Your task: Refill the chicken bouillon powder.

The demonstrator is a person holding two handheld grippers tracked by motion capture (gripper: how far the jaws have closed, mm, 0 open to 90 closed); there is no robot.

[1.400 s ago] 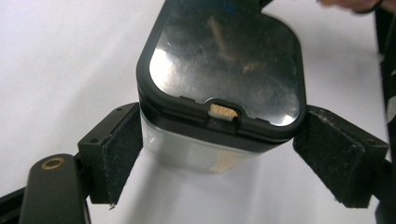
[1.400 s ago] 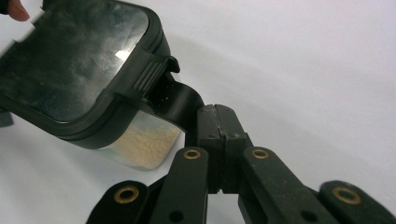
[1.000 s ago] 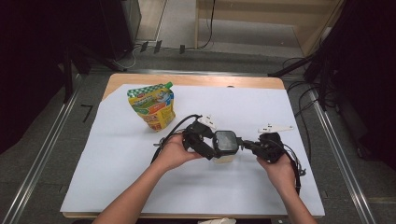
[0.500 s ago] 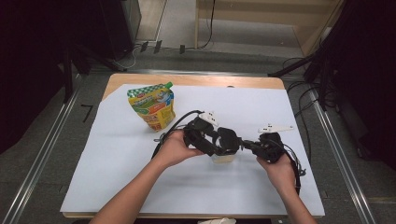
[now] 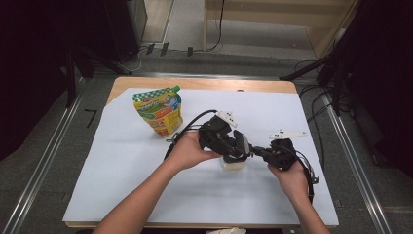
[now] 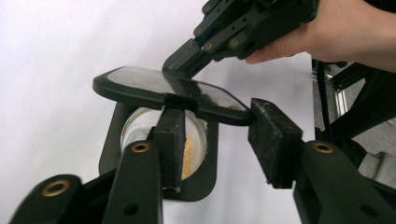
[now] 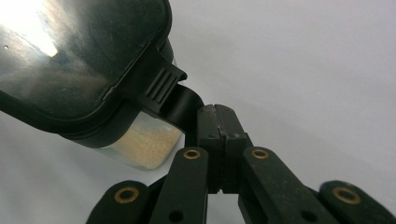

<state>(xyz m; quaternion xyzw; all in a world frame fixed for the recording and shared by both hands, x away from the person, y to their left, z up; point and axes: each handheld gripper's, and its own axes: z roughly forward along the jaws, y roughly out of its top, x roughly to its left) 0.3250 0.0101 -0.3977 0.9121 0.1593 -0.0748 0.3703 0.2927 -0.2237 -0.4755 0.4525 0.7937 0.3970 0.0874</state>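
Note:
A small clear jar [image 5: 233, 164] of yellowish grains stands mid-table on the white sheet. Its black flip lid [image 6: 135, 81] is tilted up off the jar's mouth [image 6: 140, 126]. My left gripper [image 6: 215, 121] has just been closing. Its jaws still stand apart, one pad under the lid's middle clasp and the other pad at the lid's end; no firm pinch shows. My right gripper [image 7: 215, 116] is shut on the black tab beside the lid [image 7: 70, 60], and the left gripper view shows it [image 6: 180, 65] reaching in from above. In the high view both grippers [image 5: 239, 146] [image 5: 257, 152] meet over the jar.
A yellow and green spouted pouch [image 5: 158, 111] stands upright at the back left of the white sheet [image 5: 122, 170]. Black cables trail from both grippers. A metal frame rail runs along each side of the table.
The left hand has lifted a little and its gripper now covers the jar. The lid, flat and glossy a second ago, is tipped up. The right hand has stayed put.

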